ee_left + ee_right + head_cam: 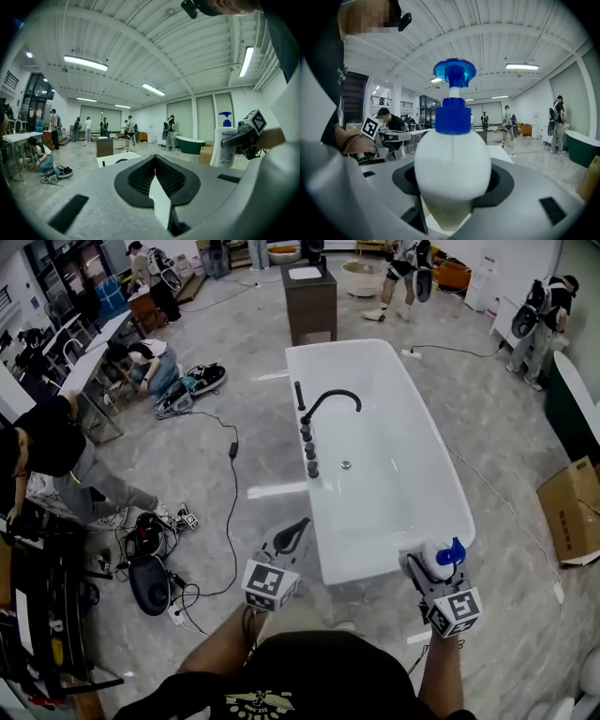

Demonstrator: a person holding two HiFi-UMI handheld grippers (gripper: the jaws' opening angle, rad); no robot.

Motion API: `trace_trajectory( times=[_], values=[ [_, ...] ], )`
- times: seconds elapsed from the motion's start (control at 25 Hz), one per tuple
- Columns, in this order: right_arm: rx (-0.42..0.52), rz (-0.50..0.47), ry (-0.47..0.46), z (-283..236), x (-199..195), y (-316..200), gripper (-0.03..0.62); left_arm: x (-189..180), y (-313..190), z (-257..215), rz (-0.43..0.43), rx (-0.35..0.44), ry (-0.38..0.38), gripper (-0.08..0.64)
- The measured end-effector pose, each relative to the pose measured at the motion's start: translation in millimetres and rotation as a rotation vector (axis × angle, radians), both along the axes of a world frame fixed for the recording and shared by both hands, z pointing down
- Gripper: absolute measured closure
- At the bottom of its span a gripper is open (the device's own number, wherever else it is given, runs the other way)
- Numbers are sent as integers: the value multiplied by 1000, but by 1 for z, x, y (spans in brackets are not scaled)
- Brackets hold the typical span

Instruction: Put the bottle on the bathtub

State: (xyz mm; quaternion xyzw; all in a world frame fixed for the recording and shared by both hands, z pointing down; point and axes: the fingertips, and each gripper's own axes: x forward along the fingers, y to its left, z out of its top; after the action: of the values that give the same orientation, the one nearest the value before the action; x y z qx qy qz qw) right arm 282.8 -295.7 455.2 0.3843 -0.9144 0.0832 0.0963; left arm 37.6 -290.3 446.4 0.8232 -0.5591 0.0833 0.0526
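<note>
Two grippers up: the right gripper (429,570) is clamped on a white pump bottle (439,557) with a blue top, by the bathtub's (375,493) near right corner. The left gripper (296,531) has its jaws together, empty. The label print's too small to read.

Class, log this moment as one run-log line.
right gripper: jaws shut on bottle | left gripper: jaws together, empty | bottle upright, near bathtub corner, not yet down

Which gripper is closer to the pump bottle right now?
Right. The right gripper is clamped on the bottle and holds it upright. The left gripper is shut on nothing, apart from the bottle on its left.
</note>
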Motion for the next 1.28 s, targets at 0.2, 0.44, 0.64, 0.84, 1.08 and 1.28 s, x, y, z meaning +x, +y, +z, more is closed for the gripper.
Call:
trace_trajectory(
  times=[0.2,0.44,0.64,0.84,1.08,1.28],
  values=[
    [-6,60,8,3,-14,-20,324,-22,-35,4,36,-19,13,551],
    [-34,141,24,25,-35,-54,324,-35,-93,13,113,-34,2,551],
    [-40,177,46,54,-55,-81,324,-49,-131,37,123,-71,14,551],
    [-84,131,93,104,-93,-98,324,-82,-143,60,41,-82,12,551],
    [-129,76,78,165,-150,-121,324,-130,-131,88,7,-76,-1,551],
    [-129,-3,77,207,-194,-144,324,-150,-128,105,-14,-76,-1,551]
  ],
)
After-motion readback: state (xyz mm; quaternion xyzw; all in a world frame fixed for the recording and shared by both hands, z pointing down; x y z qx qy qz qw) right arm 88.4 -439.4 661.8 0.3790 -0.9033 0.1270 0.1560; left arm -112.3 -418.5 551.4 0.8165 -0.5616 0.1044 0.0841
